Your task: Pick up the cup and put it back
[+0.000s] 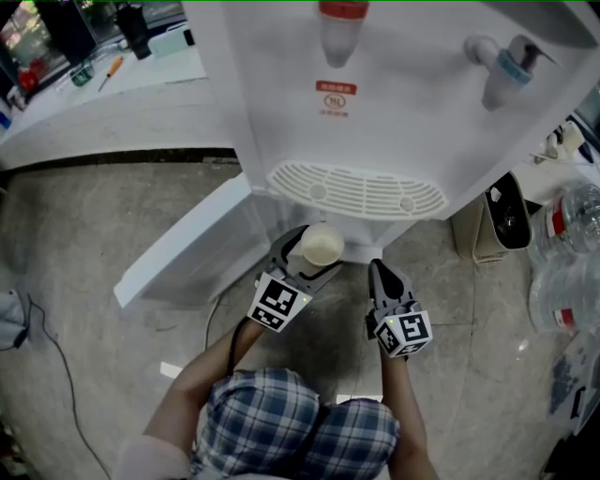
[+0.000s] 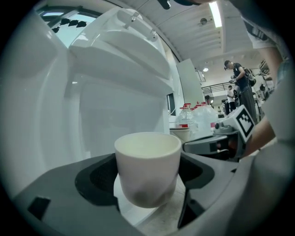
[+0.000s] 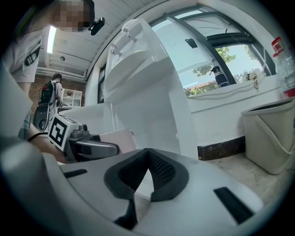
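A cream-white cup (image 1: pixel 321 246) is held upright in my left gripper (image 1: pixel 309 253), just below the front edge of the water dispenser's drip tray (image 1: pixel 356 191). In the left gripper view the cup (image 2: pixel 147 168) fills the space between the dark pads, with the gripper (image 2: pixel 148 180) shut on its sides. My right gripper (image 1: pixel 384 278) hangs beside it to the right, above the floor. In the right gripper view the right gripper (image 3: pixel 146 174) is shut, its pads meeting at the tips with nothing between them.
The white water dispenser (image 1: pixel 394 103) stands ahead with a red tap (image 1: pixel 338 28) and a blue tap (image 1: pixel 506 67); its lower door (image 1: pixel 187 246) swings open to the left. Large water bottles (image 1: pixel 567 258) lie at the right. A white bin (image 3: pixel 269 133) stands by the wall.
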Demonstrator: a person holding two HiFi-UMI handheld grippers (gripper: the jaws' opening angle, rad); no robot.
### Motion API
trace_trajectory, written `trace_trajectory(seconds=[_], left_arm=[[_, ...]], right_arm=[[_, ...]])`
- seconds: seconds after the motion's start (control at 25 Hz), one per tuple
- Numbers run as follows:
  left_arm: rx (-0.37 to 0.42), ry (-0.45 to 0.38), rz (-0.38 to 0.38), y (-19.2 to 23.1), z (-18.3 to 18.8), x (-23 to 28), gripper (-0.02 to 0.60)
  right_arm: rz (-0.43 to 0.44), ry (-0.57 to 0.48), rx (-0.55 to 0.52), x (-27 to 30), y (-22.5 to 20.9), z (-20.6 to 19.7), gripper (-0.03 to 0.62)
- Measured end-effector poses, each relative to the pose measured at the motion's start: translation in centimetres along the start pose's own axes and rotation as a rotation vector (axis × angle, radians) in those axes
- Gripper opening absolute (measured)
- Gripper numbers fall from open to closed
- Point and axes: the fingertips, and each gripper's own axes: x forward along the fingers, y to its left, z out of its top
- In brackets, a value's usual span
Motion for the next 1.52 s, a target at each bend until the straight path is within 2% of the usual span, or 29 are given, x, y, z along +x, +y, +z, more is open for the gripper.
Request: trace_trajectory(seconds=[0.08, 0.28, 0.6, 0.88, 1.12, 1.52], left_arm=[[-0.026, 0.003, 0.019, 0.8, -0.1, 1.7, 0.423], [-0.022, 0.05, 0.082, 3.0, -1.9, 6.4, 0.423], [-0.052, 0.115, 0.115, 4.8, -5.2, 10.7, 0.423], [-0.083, 0.141, 0.119, 5.2, -7.7, 11.0, 0.423], [-0.084, 0.145, 0.094, 4.7, -7.9, 11.0, 0.425], [-0.043, 0.114, 0.101, 4.2, -6.4, 9.7, 0.426]], right_arm=[[0.006, 0.001, -0.008, 0.0, 0.3, 0.1, 0.017], [0.01, -0.01, 0.002, -0.1, 0.2, 0.3, 0.017], [0.011, -0.011, 0.004, -0.5, 0.2, 0.3, 0.017], [0.013, -0.024, 0.008, -0.7, 0.3, 0.8, 0.017], [0.017, -0.03, 0.013, -0.8, 0.7, 0.8, 0.017], [0.01, -0.032, 0.019, -1.1, 0.7, 0.8, 0.017]])
